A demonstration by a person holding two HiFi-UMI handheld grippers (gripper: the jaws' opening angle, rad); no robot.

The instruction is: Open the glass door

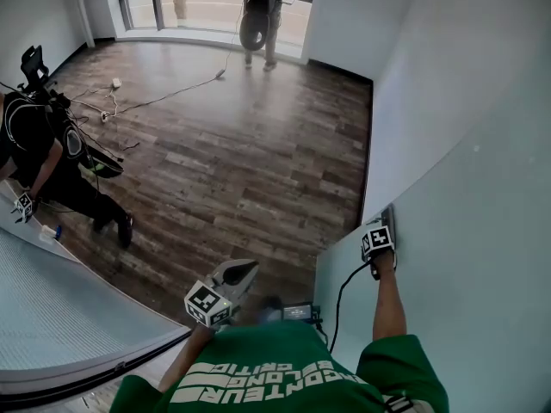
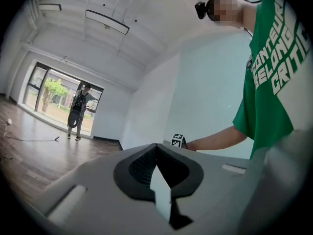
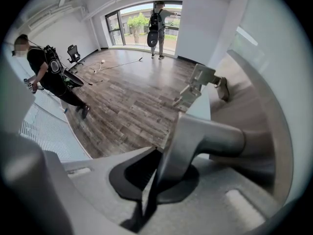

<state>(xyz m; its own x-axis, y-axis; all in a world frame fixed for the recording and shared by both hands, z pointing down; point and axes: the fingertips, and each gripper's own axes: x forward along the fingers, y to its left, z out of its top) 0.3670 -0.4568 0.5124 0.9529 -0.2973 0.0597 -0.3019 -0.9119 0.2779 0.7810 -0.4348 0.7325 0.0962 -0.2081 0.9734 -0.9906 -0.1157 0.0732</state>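
Right gripper view: the right gripper [image 3: 155,155] was clamped on the door handle [image 3: 210,138], with the metal lever stem pinched between the jaws. Head view put that gripper against the glass door [image 1: 456,265] near its free edge, arm stretched out to the right. The left gripper [image 1: 239,275] sat low in front of the person, aimed out over the wood floor [image 1: 232,162]. Its jaws were pressed together on nothing, so it wasn't involved.

Progress, my read: grasp done. The door looked already off its closed position. Open floor showed past its free edge, and the frosted panel [image 1: 77,308] at lower left was well apart from it, so there was a gap. Couldn't tell how much swing remained.

Left to do: finish the swing if a wider opening is wanted, then release the handle.

The person at the far window [image 1: 261,11] and the person by the panel [image 1: 52,157] were both well clear of the door.
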